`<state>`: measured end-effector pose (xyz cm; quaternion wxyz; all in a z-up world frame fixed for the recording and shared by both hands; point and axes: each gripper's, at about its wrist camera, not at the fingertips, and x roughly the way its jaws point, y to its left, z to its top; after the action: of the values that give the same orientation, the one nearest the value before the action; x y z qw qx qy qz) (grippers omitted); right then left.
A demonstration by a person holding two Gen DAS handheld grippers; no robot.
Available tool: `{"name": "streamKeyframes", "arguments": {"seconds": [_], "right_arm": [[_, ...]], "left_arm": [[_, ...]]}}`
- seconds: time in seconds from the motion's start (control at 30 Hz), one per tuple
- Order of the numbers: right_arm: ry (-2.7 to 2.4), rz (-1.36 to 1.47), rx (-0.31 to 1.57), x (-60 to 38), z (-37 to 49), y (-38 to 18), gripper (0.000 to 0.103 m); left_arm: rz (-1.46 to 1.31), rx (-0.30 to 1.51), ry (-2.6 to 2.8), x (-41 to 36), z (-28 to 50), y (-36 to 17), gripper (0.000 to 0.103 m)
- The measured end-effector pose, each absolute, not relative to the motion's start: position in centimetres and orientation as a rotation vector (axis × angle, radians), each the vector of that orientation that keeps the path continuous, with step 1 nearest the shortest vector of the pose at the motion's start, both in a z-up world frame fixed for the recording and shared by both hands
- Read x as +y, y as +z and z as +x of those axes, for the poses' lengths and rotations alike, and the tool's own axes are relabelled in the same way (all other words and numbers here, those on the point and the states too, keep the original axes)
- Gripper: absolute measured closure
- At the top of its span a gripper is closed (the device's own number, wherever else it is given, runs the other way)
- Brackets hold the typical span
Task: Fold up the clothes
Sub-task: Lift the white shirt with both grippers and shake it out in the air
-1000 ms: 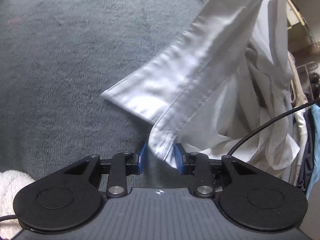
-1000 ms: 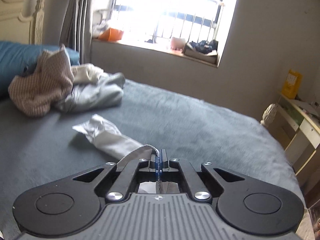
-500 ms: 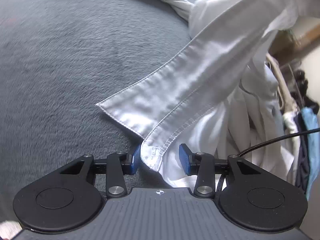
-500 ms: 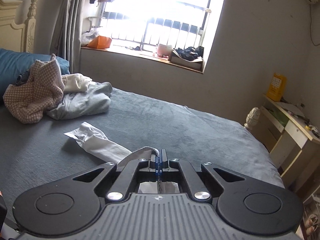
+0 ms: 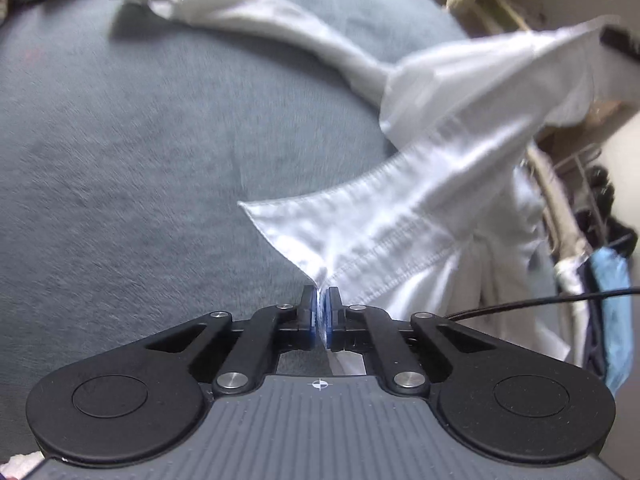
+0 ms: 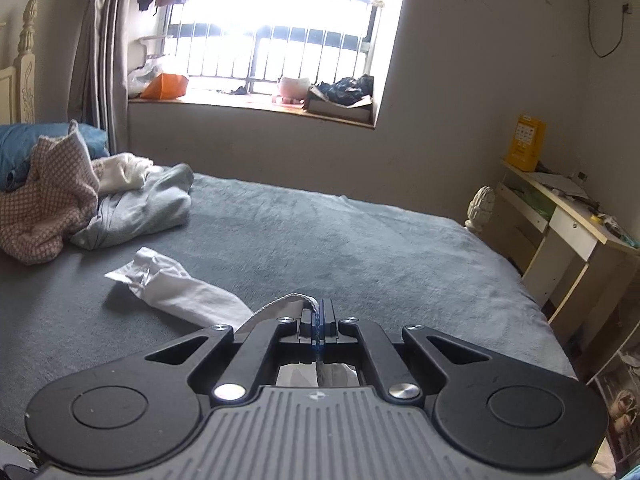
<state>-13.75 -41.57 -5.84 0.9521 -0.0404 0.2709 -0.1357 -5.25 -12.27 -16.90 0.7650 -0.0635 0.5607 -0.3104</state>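
A white shirt (image 5: 432, 196) hangs lifted over the grey bed (image 5: 140, 160). My left gripper (image 5: 320, 300) is shut on the end of its collar band, whose stitched point juts out to the left. One sleeve (image 5: 256, 12) trails away across the blanket. In the right wrist view my right gripper (image 6: 319, 314) is shut on another edge of the white shirt (image 6: 280, 308), with the same sleeve (image 6: 172, 288) lying on the bed (image 6: 360, 248) ahead of it. The shirt's body hangs to the right, partly out of sight.
A pile of clothes (image 6: 80, 204), pink checked, white and grey, sits by a blue pillow (image 6: 24, 144) at the head of the bed. A desk (image 6: 568, 216) stands along the right wall under a yellow box. The window sill (image 6: 256, 100) holds clutter.
My left gripper's jaws have shut on the collar end that lay between them, and the hand has risen, showing more of the bed and sleeve. The right gripper kept its grip and tilted upward.
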Motion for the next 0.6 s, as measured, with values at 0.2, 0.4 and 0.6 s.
{"name": "streamKeyframes", "arguments": {"seconds": [0.2, 0.4, 0.6], "right_arm": [[-0.329, -0.033, 0.479, -42.7, -16.4, -3.0, 0.102], [-0.358, -0.045, 0.394, -42.5, -19.7, 0.5, 0.102], [-0.373, -0.079, 0.261, -41.9, -23.0, 5.5, 0.102]], "left_arm": [[-0.208, 1.154, -0.666, -17.2, -6.3, -16.1, 0.102], [-0.277, 1.015, -0.641, -16.7, -7.7, -13.7, 0.103], [-0.326, 0.790, -0.623, -15.1, -7.9, -6.6, 0.103]]}}
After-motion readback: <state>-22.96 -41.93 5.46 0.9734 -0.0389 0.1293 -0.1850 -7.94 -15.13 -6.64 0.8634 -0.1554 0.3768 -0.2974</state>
